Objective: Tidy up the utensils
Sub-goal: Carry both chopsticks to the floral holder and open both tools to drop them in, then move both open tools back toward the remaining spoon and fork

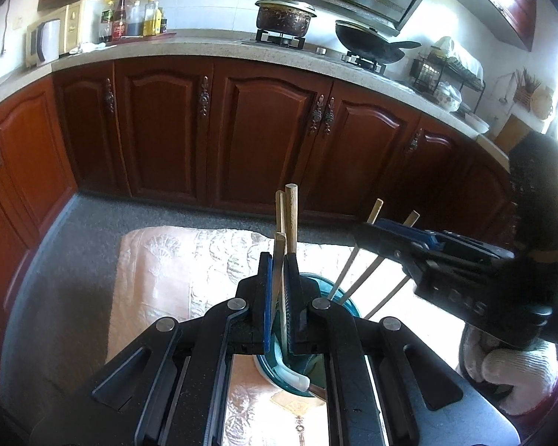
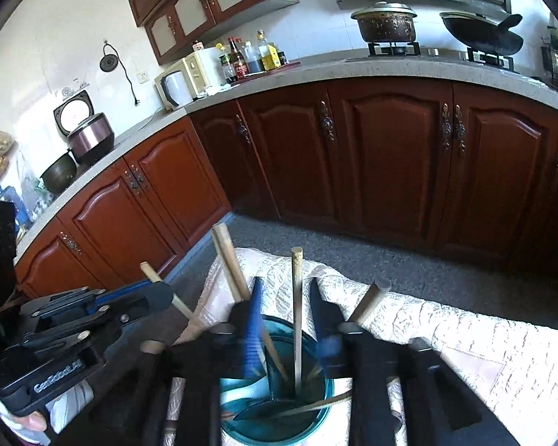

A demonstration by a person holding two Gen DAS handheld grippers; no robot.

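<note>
A teal glass cup [image 1: 344,301] [image 2: 279,427] stands on a table with a pale floral cloth [image 1: 156,278] [image 2: 465,353]; wooden chopsticks [image 1: 353,265] and a white spoon [image 1: 294,377] stand in it. My left gripper [image 1: 278,257] is right over the cup, shut on upright wooden sticks [image 1: 291,215] whose lower ends reach into it. The right gripper [image 2: 286,282] hovers above the cup with its jaws apart. One chopstick [image 2: 297,297] stands free between them, others lean outside. Each gripper shows in the other's view: right [image 1: 375,236], left [image 2: 163,293].
A white-gloved hand [image 1: 513,371] holds the right gripper. Grey floor [image 1: 93,223] lies beyond the table. Red-brown cabinets [image 1: 264,130] run under a counter carrying a pot [image 1: 284,16], a wok [image 1: 368,42], bottles [image 1: 134,18] and a rice cooker [image 2: 91,135].
</note>
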